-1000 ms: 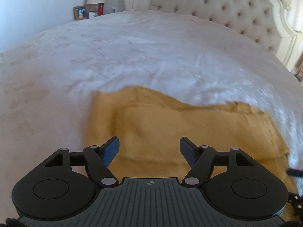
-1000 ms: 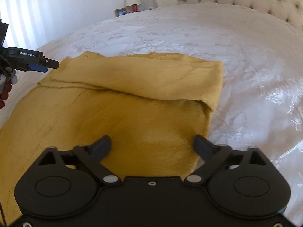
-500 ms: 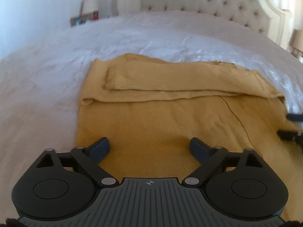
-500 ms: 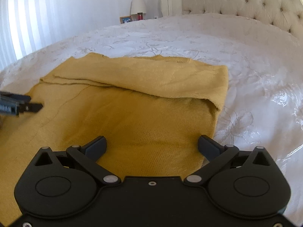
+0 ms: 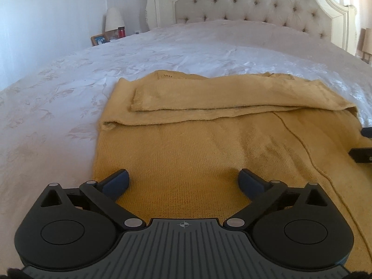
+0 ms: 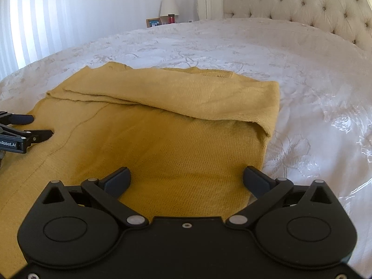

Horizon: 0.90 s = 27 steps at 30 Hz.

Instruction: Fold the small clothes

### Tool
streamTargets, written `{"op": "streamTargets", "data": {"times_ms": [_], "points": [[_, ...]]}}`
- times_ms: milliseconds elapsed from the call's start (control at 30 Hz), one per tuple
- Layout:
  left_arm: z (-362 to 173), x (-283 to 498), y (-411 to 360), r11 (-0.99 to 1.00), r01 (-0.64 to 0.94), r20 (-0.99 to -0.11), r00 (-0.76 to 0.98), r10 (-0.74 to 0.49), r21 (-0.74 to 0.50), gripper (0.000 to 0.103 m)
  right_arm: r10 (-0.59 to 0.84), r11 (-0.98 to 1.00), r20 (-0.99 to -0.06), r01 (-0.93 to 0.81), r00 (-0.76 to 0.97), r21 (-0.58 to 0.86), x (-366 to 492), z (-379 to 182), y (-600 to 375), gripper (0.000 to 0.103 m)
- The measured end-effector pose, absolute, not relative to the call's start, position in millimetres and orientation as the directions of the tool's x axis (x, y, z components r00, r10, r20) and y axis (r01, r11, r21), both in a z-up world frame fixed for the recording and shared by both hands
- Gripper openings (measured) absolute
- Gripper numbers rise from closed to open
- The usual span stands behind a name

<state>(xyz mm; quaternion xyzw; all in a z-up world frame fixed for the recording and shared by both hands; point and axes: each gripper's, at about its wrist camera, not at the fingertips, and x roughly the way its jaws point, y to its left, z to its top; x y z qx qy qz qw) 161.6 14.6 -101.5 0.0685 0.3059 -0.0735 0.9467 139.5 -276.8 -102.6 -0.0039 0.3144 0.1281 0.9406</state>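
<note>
A mustard-yellow knit garment (image 5: 186, 144) (image 6: 162, 144) lies flat on the white bedspread (image 5: 69, 93). Its far part is folded over, with a sleeve laid across it (image 5: 209, 97). My left gripper (image 5: 183, 174) hovers over the near left part of the garment; its jaws are opening wide and pinch nothing, with only cloth lying below them. My right gripper (image 6: 186, 172) stands open over the near right part, by the garment's right edge, and holds nothing. Each gripper shows at the edge of the other's view: the left gripper (image 6: 41, 125) and the right gripper (image 5: 362, 142).
A tufted cream headboard (image 5: 255, 2) closes the far end of the bed. Beyond the far left corner stands a lamp (image 5: 114, 19) with a picture frame (image 5: 98, 39) and a red cup (image 5: 121, 32). Bright curtains (image 6: 34, 23) fill the left wall.
The left gripper has drawn back from the folded part toward the near hem and sunk lower, and its jaws have spread wider. The right gripper's jaws widened a little; it stayed in place.
</note>
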Motion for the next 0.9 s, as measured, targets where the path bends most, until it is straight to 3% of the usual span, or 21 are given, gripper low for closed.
{"op": "streamTargets", "data": {"times_ms": [133, 300, 467, 567, 733, 900], "points": [[-102, 161, 16, 0.981, 0.178, -0.588, 0.803, -0.099, 0.078, 0.102, 0.186, 0.976, -0.617, -0.214, 0.765, 0.028, 135, -88, -272, 0.102], [-104, 161, 18, 0.982, 0.177, -0.587, 0.803, -0.102, 0.071, 0.102, 0.165, 0.986, -0.516, -0.153, 0.84, 0.066, 120, -58, -278, 0.102], [-104, 162, 20, 0.982, 0.176, -0.59, 0.8, -0.106, 0.062, 0.103, 0.141, 0.99, -0.487, -0.132, 0.862, 0.054, 156, -44, -271, 0.102], [-103, 162, 21, 0.983, 0.176, -0.592, 0.799, -0.107, 0.059, 0.103, 0.141, 0.99, -0.515, -0.134, 0.846, 0.052, 186, -49, -265, 0.102], [-104, 163, 22, 0.983, 0.177, -0.593, 0.798, -0.11, 0.055, 0.103, 0.126, 0.99, -0.658, -0.056, 0.742, 0.126, 209, -86, -274, 0.102], [-104, 163, 23, 0.983, 0.177, -0.596, 0.795, -0.111, 0.053, 0.103, 0.137, 0.99, -0.662, -0.073, 0.736, 0.124, 184, -87, -274, 0.102]]}}
